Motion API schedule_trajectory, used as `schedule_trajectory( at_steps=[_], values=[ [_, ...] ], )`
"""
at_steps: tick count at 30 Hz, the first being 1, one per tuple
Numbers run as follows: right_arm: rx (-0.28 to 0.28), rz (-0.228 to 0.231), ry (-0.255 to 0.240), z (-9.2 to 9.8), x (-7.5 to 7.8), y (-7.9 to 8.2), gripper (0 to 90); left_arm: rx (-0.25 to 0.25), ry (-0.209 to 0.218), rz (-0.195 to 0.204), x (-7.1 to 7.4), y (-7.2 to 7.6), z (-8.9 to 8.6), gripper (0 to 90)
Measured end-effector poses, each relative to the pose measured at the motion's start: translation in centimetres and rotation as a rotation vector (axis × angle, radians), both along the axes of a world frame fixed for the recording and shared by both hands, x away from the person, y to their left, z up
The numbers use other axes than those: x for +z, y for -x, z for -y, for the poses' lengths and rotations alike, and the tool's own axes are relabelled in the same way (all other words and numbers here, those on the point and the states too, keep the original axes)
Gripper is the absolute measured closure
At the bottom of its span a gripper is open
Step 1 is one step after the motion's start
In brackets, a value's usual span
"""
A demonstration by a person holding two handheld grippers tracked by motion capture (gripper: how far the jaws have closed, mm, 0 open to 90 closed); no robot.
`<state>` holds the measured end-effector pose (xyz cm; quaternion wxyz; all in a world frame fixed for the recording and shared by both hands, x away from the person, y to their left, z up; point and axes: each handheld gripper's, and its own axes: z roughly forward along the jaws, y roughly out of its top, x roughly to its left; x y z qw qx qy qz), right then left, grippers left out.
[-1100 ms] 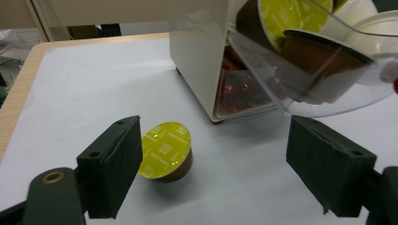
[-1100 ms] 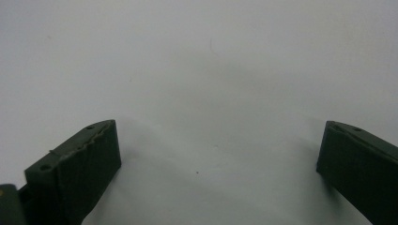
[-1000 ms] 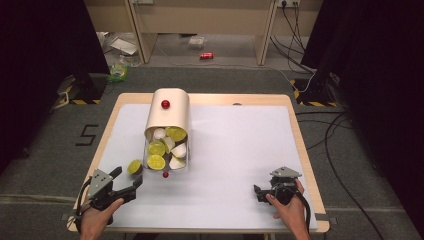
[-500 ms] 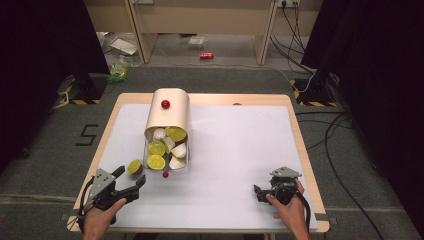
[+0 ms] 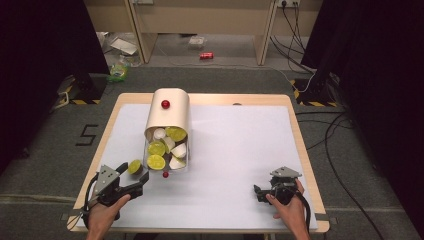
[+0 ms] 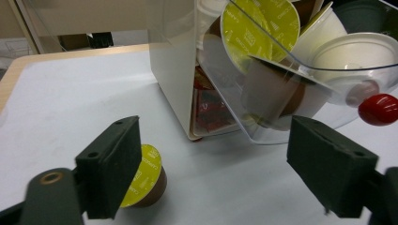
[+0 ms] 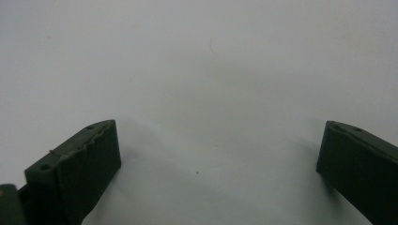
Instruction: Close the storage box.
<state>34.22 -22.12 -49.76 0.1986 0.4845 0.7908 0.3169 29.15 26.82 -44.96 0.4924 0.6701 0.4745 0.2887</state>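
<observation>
Capsule (image 6: pixel 143 178) with a lime-green foil lid and a brown body lies tipped on its side on the white table cover (image 5: pixel 235 150), its lid printed with small lettering. We see it just behind the inner face of our left gripper's (image 6: pixel 225 164) left-hand finger (image 6: pixel 112 168), partly hidden by that pad, with the other finger well apart from it. Both left jaws stand wide open and grip nothing. Our left hand (image 5: pixel 102 215) holds this gripper low over the near corner, jaws aimed at the dispenser (image 5: pixel 169 120). Our right gripper (image 5: pixel 272 192) rests low over bare cover, its jaws spread wide too. Beyond the left fingers, the dispenser's clear drawer (image 6: pixel 300 93) holds green-lidded and white capsules, with a red knob (image 6: pixel 379 108) at its front.
</observation>
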Motion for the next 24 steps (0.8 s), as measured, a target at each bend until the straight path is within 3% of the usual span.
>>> schedule_trajectory(
  at_steps=[8, 13, 24],
  values=[
    [-0.001, 0.0, -0.001, 0.0, 0.0, -0.01, 0.3, 0.006, -0.009, 0.002, 0.14, -0.07, 0.11, 15.2],
    [0.0, 0.0, 0.0, 0.0, 0.0, 0.0, 0.3, 0.015, 0.004, 0.025, 0.63, -0.15, 0.15, 16.2],
    [0.0, 0.0, -0.001, 0.0, 0.0, -0.01, 0.3, 0.014, 0.019, 0.02, 0.89, -0.89, 0.32, 15.1]
  ],
)
